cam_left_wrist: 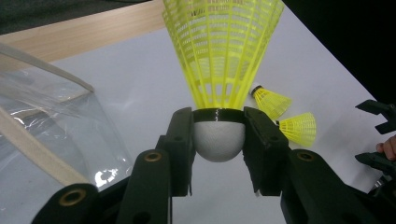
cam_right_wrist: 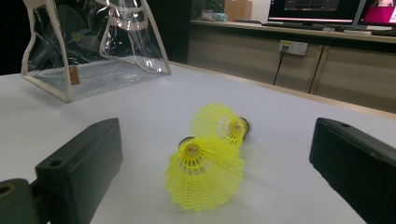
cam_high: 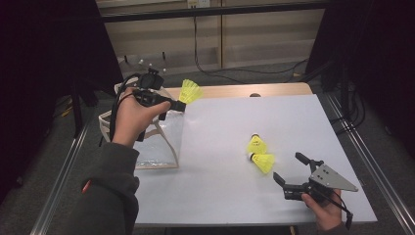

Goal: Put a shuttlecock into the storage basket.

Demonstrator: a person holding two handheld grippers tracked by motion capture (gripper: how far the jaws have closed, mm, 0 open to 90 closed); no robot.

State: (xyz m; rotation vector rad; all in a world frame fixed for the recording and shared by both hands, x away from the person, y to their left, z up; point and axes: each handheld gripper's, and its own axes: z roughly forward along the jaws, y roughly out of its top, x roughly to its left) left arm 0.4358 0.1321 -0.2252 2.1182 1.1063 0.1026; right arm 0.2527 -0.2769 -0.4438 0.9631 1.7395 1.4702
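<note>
- Shuttlecock (cam_left_wrist: 219, 60) up in the left hand-held gripper (cam_high: 182, 105), jaws clenched on its white cork, yellow skirt pointing away, just beside the clear bag (cam_high: 164, 142).
- Bag's mouth sits below and to the side of the catch; best to carry it over the opening and tip cork-down before letting go, so the skirt does not snag the tan trim.
- Right hand-held gripper (cam_high: 288, 172) waits released, jaws wide, near the two shuttlecocks (cam_high: 260, 152) lying on the white tabletop (cam_high: 220, 186).
- Those two touch; I'd take one by the cork.
</note>
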